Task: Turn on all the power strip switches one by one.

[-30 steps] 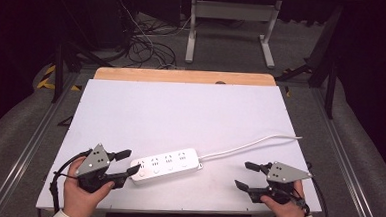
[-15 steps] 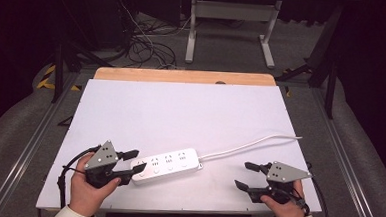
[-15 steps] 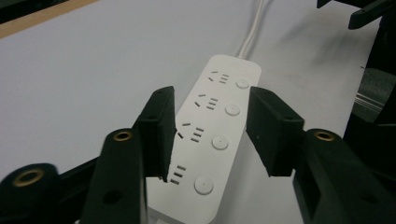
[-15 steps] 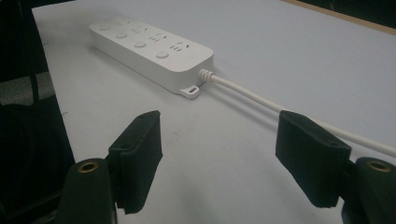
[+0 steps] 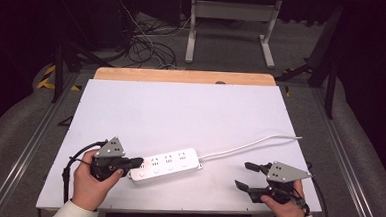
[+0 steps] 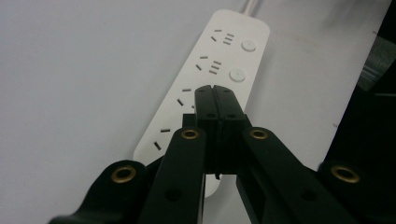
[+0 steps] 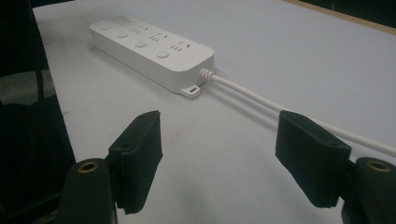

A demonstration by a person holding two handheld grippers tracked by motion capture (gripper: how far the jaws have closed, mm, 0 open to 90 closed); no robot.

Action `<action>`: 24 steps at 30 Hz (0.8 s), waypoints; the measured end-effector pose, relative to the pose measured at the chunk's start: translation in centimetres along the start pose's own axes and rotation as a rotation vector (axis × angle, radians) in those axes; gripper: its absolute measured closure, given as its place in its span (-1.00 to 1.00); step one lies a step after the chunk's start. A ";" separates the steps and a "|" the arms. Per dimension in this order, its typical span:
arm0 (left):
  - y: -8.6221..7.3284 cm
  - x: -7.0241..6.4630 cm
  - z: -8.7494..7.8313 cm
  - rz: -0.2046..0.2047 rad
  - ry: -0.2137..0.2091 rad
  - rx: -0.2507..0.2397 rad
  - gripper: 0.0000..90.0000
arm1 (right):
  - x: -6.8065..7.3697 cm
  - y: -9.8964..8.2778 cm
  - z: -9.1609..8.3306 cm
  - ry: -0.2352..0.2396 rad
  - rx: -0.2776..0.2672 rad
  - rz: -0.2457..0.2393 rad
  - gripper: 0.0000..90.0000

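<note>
Since a second ago, the left gripper (image 5: 134,161) has shifted a little toward the power strip (image 5: 167,164), and its jaws have just been closing with nothing between them.

Now, in the left gripper view, the left gripper (image 6: 215,91) has its two black jaws pressed flat together, tips poised over the near end of the power strip (image 6: 219,65), by the third row of sockets; whether they touch it I cannot tell. At the lower left of the high view the strip lies slantwise on the white table (image 5: 180,113), its white cord (image 5: 251,144) running off toward the right edge. At the lower right, the right gripper (image 5: 247,175) rests well apart from the strip, jaws spread wide and empty. In the right gripper view, the right gripper (image 7: 217,154) points toward the strip (image 7: 149,46), and the cord (image 7: 261,100) passes behind its right jaw.
</note>
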State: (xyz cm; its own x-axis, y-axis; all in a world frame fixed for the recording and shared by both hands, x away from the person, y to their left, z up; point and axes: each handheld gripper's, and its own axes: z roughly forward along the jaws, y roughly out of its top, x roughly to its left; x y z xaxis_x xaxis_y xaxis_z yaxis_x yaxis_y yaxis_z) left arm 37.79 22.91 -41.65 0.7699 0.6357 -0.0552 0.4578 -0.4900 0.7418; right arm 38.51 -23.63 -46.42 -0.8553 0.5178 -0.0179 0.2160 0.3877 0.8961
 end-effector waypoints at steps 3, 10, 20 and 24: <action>0.1 0.1 0.4 -0.006 -0.009 0.040 0.99 | 0.0 0.0 0.0 0.002 -0.002 0.000 -0.29; 0.5 0.1 1.3 0.020 -0.015 0.141 0.99 | 0.0 0.0 0.0 0.001 0.001 -0.003 -0.29; 0.6 0.1 2.4 0.017 -0.018 0.226 0.99 | 0.0 -0.1 0.1 0.001 0.006 -0.007 -0.29; 0.6 0.2 2.9 0.023 -0.019 0.260 0.99 | 0.0 -0.1 0.1 -0.001 0.010 -0.010 -0.29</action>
State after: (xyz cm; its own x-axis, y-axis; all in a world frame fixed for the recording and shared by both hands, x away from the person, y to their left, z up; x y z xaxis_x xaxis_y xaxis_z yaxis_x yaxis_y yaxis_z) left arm 39.49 21.03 -43.18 0.7884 0.6127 -0.0551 0.5372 -0.6422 0.5467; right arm 38.51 -23.54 -46.52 -0.8569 0.5147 -0.0272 0.2121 0.4003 0.8915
